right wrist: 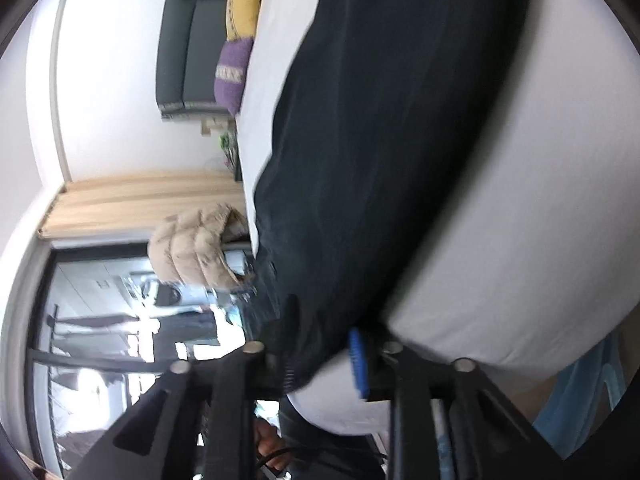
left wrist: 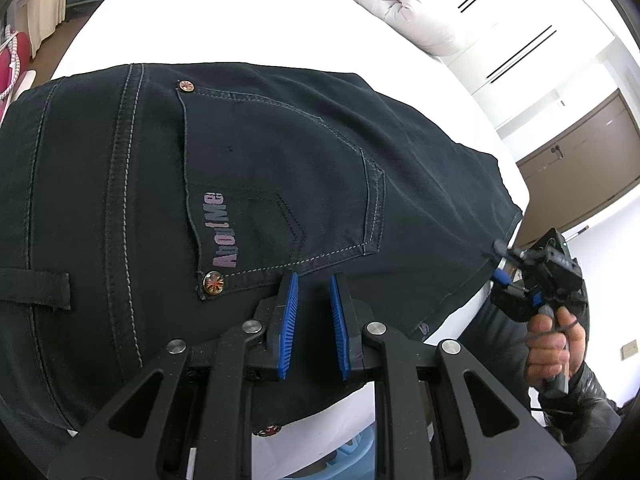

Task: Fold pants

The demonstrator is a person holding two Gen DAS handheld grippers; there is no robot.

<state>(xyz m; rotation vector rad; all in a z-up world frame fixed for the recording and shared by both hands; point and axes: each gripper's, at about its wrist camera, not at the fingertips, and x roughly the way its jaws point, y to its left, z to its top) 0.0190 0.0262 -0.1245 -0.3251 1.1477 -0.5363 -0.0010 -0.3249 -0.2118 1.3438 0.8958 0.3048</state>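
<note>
Dark navy denim pants (left wrist: 240,184) lie spread across a white bed sheet (left wrist: 248,12), back pocket up with "AboutMe" lettering and a metal rivet (left wrist: 213,282) near the left gripper (left wrist: 314,320). Its blue ribbed pads stand a narrow gap apart above the fabric, gripping nothing. At right, the pants hem reaches the mattress edge, where the right gripper (left wrist: 502,268) sits, small and hard to read. Right wrist view is blurred: one blue pad (right wrist: 357,360) shows, the other is hidden behind dark cloth (right wrist: 380,140), so whether it has hold of the hem I cannot tell. Far end: pale quilted duvet (left wrist: 400,4), cut off.
</note>
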